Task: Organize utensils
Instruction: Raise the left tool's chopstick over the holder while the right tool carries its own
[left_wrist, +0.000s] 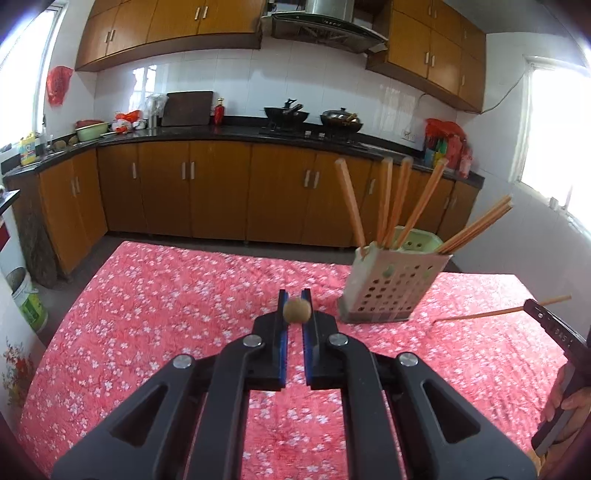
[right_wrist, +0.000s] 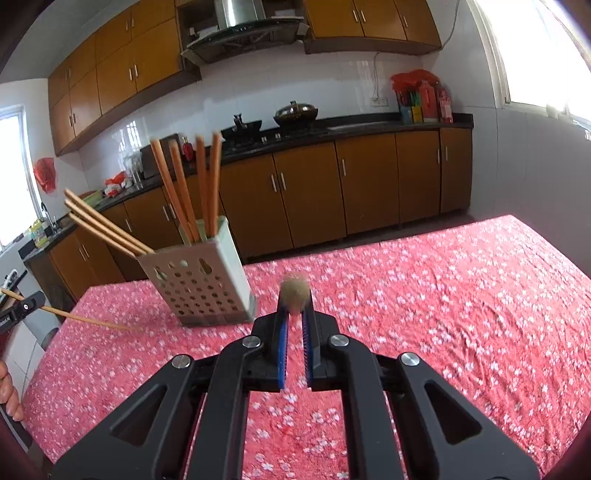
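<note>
A perforated white and green utensil holder (left_wrist: 391, 280) stands on the red floral tablecloth (left_wrist: 166, 295) with several orange chopsticks (left_wrist: 388, 203) leaning in it. It also shows in the right wrist view (right_wrist: 199, 280). My left gripper (left_wrist: 295, 310) is shut on a chopstick, seen end-on as a round brown tip (left_wrist: 296, 311). My right gripper (right_wrist: 294, 299) is shut on another chopstick, its blurred round end (right_wrist: 294, 291) between the fingers. From the left view the right gripper (left_wrist: 546, 321) holds its chopstick (left_wrist: 498, 313) pointing left toward the holder. From the right view the left gripper (right_wrist: 22, 308) holds its chopstick (right_wrist: 81, 319).
The table is covered by the floral cloth (right_wrist: 443, 295). Behind stand brown kitchen cabinets (left_wrist: 221, 199), a dark counter with two woks (left_wrist: 314, 114) and a range hood (left_wrist: 325, 22). A white bucket (left_wrist: 29, 299) sits on the floor at left.
</note>
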